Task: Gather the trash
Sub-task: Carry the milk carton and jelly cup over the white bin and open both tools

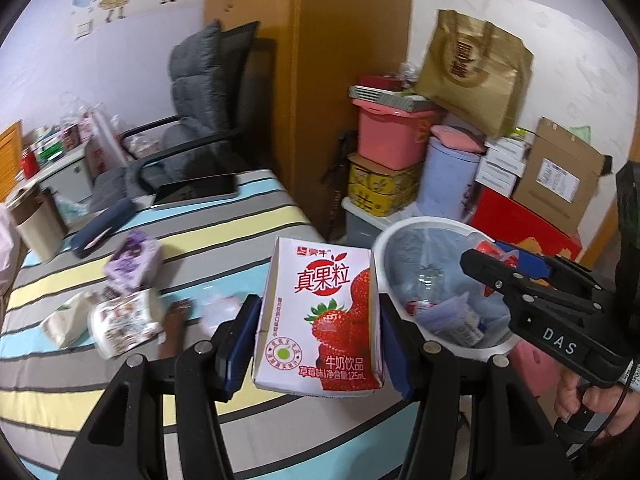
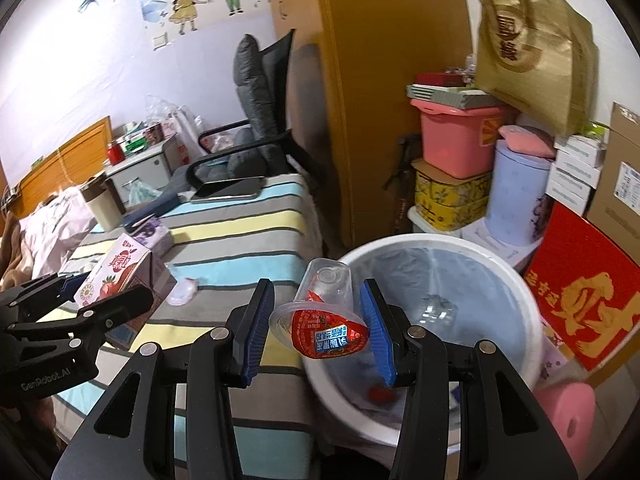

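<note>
My left gripper is shut on a white strawberry milk carton and holds it above the striped bed, left of the bin. It also shows in the right wrist view. My right gripper holds a clear plastic cup with a peeled red foil lid at the rim of the white trash bin. The cup touches the right pad; a gap shows at the left pad. The bin, lined with a blue bag, holds several wrappers. More trash lies on the bed: a purple packet, a printed cup, a crumpled tissue.
A striped bed cover bears a dark tablet, a blue case and a beige mug. A grey chair stands behind. Boxes, pink and blue tubs and a red box crowd the right wall.
</note>
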Action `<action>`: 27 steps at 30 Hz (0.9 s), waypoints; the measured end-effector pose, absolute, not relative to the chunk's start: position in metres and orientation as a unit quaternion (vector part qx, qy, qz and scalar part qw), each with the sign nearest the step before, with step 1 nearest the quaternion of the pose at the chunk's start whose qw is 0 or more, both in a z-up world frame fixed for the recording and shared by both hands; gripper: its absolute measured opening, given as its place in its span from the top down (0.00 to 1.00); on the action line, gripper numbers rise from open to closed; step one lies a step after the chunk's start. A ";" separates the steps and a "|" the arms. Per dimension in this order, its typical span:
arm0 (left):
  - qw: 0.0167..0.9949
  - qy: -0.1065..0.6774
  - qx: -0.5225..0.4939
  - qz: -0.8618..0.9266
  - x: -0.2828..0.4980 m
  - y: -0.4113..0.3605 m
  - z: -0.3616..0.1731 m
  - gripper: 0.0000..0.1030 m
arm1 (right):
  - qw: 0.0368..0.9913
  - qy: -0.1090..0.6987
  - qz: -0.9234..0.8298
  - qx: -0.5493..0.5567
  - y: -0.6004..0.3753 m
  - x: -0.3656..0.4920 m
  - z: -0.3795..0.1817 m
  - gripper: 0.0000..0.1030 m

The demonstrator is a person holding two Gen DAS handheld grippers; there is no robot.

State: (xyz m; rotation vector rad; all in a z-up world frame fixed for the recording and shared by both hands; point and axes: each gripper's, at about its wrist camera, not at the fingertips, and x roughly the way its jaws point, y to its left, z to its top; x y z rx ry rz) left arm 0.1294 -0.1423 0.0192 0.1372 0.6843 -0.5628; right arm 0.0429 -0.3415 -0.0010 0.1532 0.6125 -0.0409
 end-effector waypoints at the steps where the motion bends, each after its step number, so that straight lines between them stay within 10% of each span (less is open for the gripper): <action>1: 0.899 0.332 0.066 -0.277 0.130 -0.149 0.019 0.43 | 0.950 0.303 -0.025 0.076 -0.347 0.042 -0.002 0.54; 27: 0.851 0.387 0.099 -0.342 0.141 -0.252 -0.019 0.42 | 0.911 0.393 -0.098 0.073 -0.435 0.056 -0.050 0.54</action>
